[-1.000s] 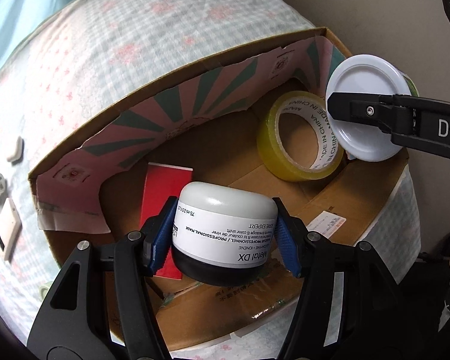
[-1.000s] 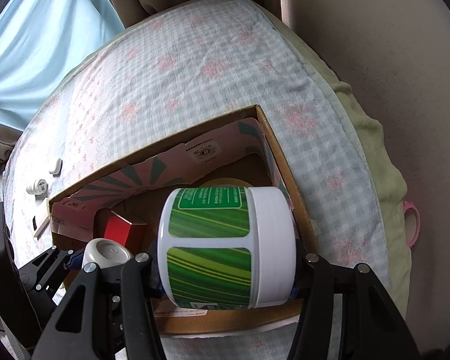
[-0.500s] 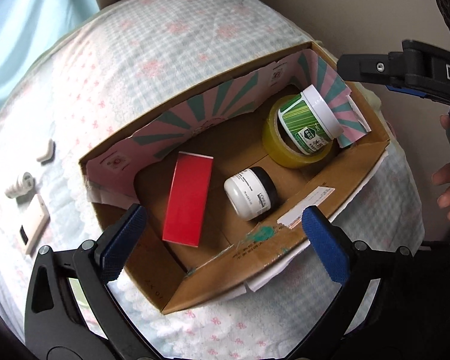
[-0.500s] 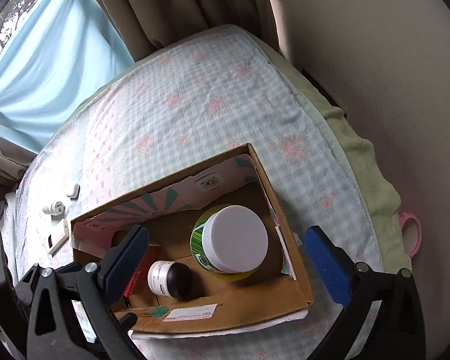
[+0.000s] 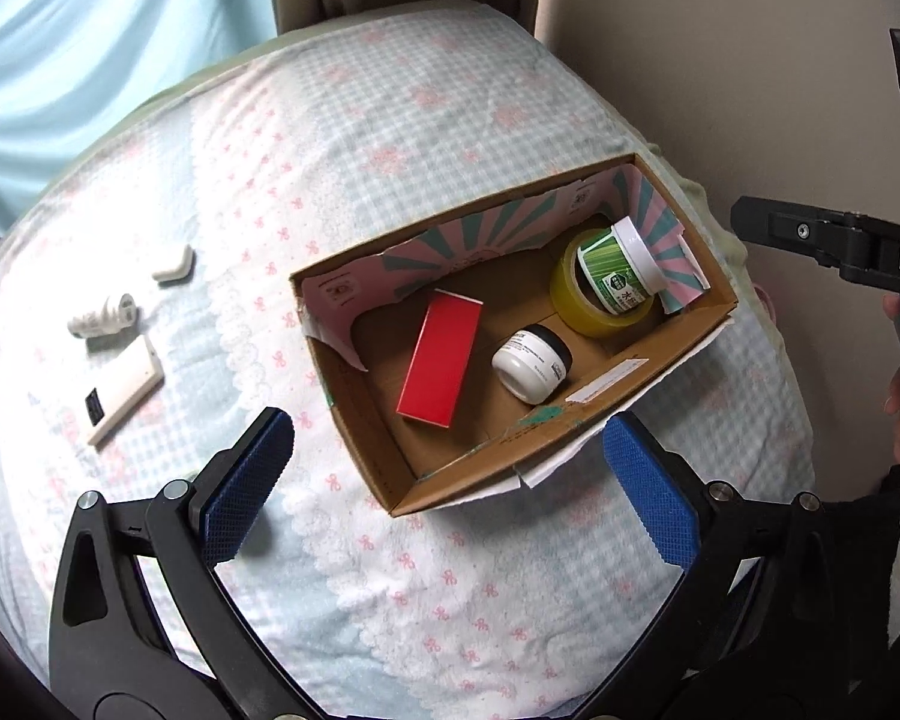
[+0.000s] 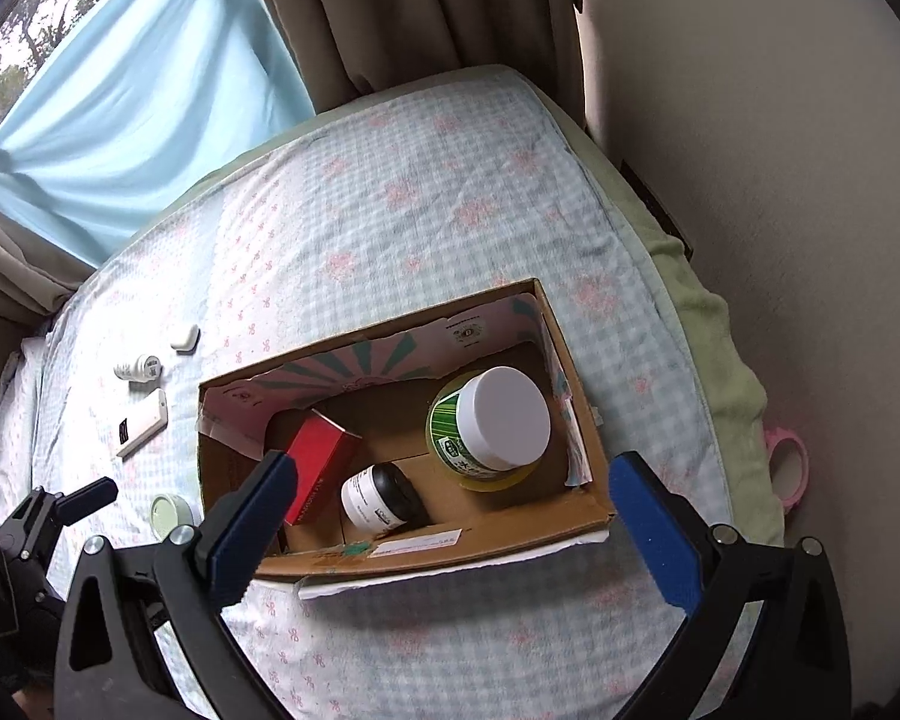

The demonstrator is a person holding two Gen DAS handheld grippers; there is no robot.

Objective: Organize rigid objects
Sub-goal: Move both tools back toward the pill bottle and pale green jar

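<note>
A cardboard box [image 5: 570, 441] [image 6: 426, 558] lies on the bed. In it are a red carton [image 5: 439, 357] [image 6: 315, 462], a small white jar with a black base [image 5: 531, 355] [image 6: 378, 497] on its side, and a green-labelled jar with a white lid [image 5: 618, 267] [image 6: 498, 420] resting in a yellow tape roll [image 5: 576, 306] [image 6: 486, 483]. My left gripper [image 5: 450, 480] is open and empty, above the box's near side. My right gripper [image 6: 450, 516] is open and empty, high over the box.
On the bed left of the box lie a white phone-like slab [image 5: 126, 390] [image 6: 143, 423], a small white bottle [image 5: 103, 315] [image 6: 138, 369] and a white case [image 5: 173, 264] [image 6: 185, 337]. A pale green lid [image 6: 171, 513] lies near the left gripper. A pink tape ring [image 6: 786, 468] sits by the wall.
Both grippers let go of their jars, which now lie in the box, opened wide, and pulled back up and away from the box.
</note>
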